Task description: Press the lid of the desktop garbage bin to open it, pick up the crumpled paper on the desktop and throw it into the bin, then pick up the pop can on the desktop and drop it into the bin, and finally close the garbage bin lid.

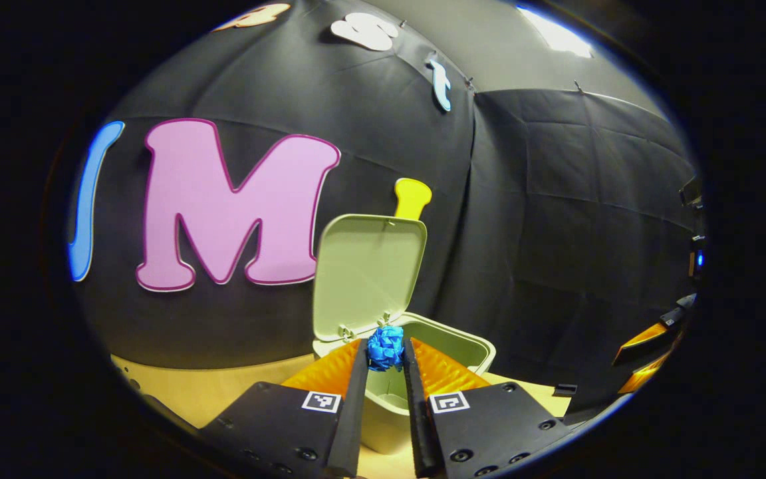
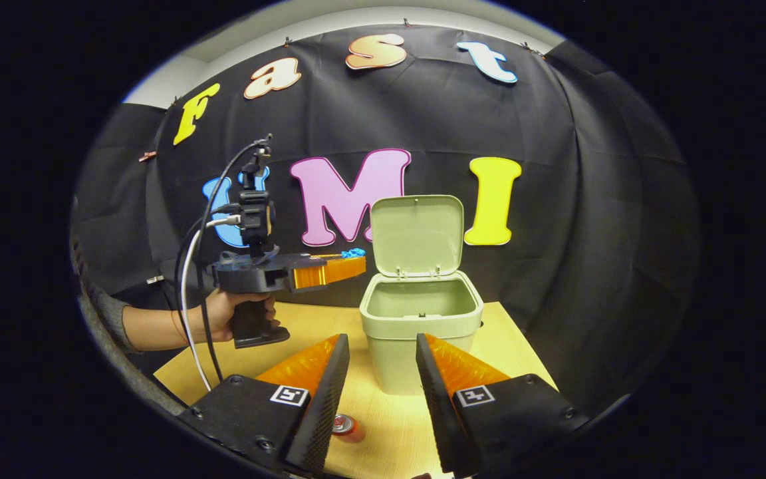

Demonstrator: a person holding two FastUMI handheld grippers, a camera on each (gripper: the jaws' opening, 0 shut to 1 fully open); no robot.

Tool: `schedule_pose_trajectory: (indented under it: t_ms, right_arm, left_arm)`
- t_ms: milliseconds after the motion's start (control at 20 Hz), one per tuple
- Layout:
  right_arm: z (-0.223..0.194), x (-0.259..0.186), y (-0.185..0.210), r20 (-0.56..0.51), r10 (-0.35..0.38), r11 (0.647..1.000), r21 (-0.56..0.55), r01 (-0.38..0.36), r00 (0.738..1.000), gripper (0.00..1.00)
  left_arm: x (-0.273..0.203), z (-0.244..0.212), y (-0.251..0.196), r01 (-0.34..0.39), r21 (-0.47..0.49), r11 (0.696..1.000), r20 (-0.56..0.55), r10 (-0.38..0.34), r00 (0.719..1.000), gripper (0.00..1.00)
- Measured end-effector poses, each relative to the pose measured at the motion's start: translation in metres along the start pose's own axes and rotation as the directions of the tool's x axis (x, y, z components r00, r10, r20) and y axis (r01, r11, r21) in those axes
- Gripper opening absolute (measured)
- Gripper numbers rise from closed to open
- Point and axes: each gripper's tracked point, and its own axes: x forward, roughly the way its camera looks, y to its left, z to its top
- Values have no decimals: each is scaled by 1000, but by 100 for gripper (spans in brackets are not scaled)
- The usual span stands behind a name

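Left gripper view shows the left gripper [image 1: 386,352] clenched on one crumpled blue paper ball [image 1: 385,347], both fingers pressing it, held above the one pale green desktop garbage bin [image 1: 476,346], whose single lid [image 1: 366,273] stands upright and open. In the right gripper view, the right gripper [image 2: 383,349] hangs with jaws spread and nothing between them, one pop can [image 2: 346,426] lying on the wooden table [image 2: 290,332] just beside its left finger. There a hand [image 2: 230,316] holds the left gripper left of the bin.
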Motion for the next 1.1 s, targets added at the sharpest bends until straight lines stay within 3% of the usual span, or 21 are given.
schedule_pose_trajectory:
  t_ms: [250, 650, 750, 800, 1000, 1100]
  right_arm:
    - [-3, -11, -21, 2, -79, 997, 15, 79, 997, 65]
    - [-9, -24, -41, -3, -141, 989, 42, 141, 990, 64]
    - [-10, -25, -41, -4, -140, 989, 46, 140, 990, 64]
    - [-11, -25, -42, -6, -138, 989, 45, 138, 990, 64]
    - [-19, -21, -39, -19, -112, 993, 46, 113, 994, 64]
    - [-24, -18, -32, -28, -87, 995, 44, 88, 996, 73]
  left_arm:
    - [31, -25, -12, 41, -10, 999, -87, -42, 995, 35]
    - [54, -55, -12, 20, -8, 1000, -189, -21, 982, 42]
    - [53, -57, -15, 22, -18, 1000, -194, -25, 981, 51]
    - [52, -58, -15, 20, -21, 1000, -193, -24, 981, 62]
    - [41, -47, -12, 2, -32, 999, -156, -6, 988, 80]
    - [29, -35, -10, -18, -31, 999, -114, 14, 993, 90]
